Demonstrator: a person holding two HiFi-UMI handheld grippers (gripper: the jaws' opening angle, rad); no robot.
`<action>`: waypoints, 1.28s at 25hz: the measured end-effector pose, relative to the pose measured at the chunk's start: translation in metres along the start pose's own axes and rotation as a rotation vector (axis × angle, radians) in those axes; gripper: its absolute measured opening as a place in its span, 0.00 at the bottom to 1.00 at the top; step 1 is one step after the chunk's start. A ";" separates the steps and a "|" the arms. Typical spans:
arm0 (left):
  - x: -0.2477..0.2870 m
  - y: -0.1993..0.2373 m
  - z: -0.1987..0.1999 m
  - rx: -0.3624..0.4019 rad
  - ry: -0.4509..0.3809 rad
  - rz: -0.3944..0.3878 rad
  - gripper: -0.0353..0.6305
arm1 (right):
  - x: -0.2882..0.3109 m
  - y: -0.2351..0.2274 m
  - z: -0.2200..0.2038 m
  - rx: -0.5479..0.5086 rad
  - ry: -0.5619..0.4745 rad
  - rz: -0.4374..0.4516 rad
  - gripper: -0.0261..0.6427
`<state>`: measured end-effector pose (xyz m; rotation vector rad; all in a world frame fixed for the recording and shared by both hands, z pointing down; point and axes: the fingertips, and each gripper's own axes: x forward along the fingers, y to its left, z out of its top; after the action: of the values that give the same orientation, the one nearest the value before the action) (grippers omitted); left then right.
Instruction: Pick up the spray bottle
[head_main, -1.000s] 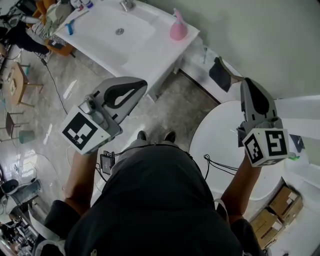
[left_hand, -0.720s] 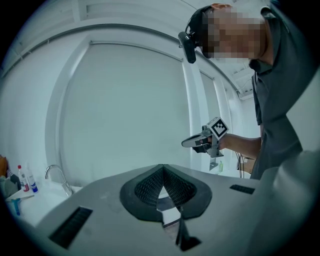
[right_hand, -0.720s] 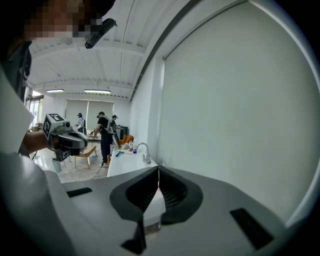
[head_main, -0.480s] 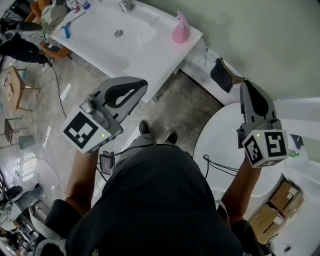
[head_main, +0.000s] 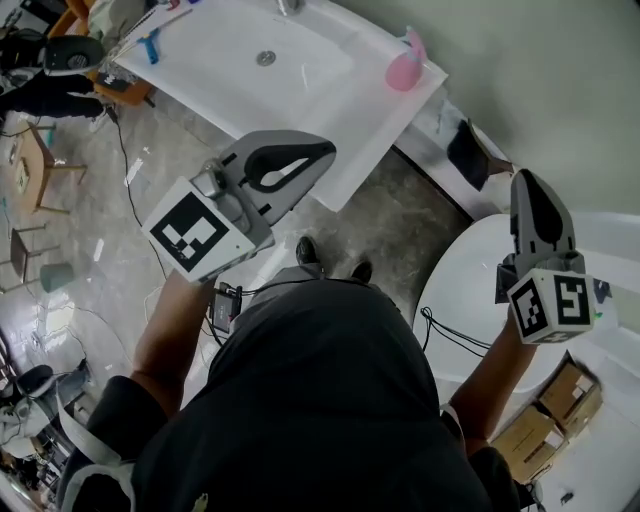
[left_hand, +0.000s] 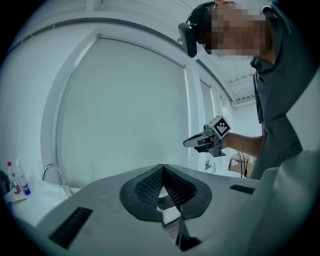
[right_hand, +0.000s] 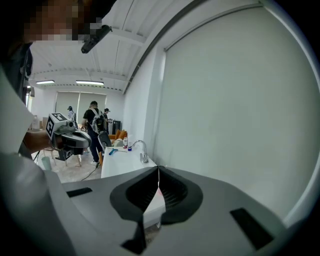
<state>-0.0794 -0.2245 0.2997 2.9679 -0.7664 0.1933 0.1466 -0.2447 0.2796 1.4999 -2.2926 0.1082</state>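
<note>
Head view: the pink plastic spray bottle (head_main: 405, 68) stands upright near the right end of the long white counter (head_main: 330, 110), close to the pale wall. A basin with a round metal drain (head_main: 265, 58) is sunk into the same counter, well to the left of the bottle, and a small blue object (head_main: 150, 45) lies near the far left end. The left gripper (head_main: 328, 150), grey with a black-and-white marker cube, hangs over the front edge of the counter with its tip towards the bottle but well apart from it. The right gripper (head_main: 527, 177) is above a round white table (head_main: 460, 290), also well apart from the bottle. Brown cardboard boxes (head_main: 560, 400) sit on the floor at the lower right.

In the left gripper view the dark ribbed fingers (left_hand: 145, 187) are pressed together at the tips, with nothing between them. A curved chrome tap (left_hand: 52, 172) shows at the lower left.

In the right gripper view the fingers (right_hand: 172, 192) are likewise pressed together and pinch nothing. The white counter and its tap lie beyond them, with people standing far back in the room.
</note>
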 end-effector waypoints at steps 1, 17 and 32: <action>-0.004 0.005 -0.001 -0.002 -0.008 -0.005 0.06 | 0.004 0.005 0.003 -0.007 -0.001 0.000 0.05; 0.002 0.037 -0.005 -0.015 -0.010 0.012 0.06 | 0.053 0.008 0.012 -0.007 0.008 0.036 0.05; 0.098 0.020 0.016 0.003 0.068 0.066 0.06 | 0.081 -0.085 -0.012 0.045 -0.029 0.127 0.05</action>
<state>-0.0024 -0.2905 0.2985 2.9244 -0.8563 0.2985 0.1982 -0.3470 0.3072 1.3854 -2.4232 0.1754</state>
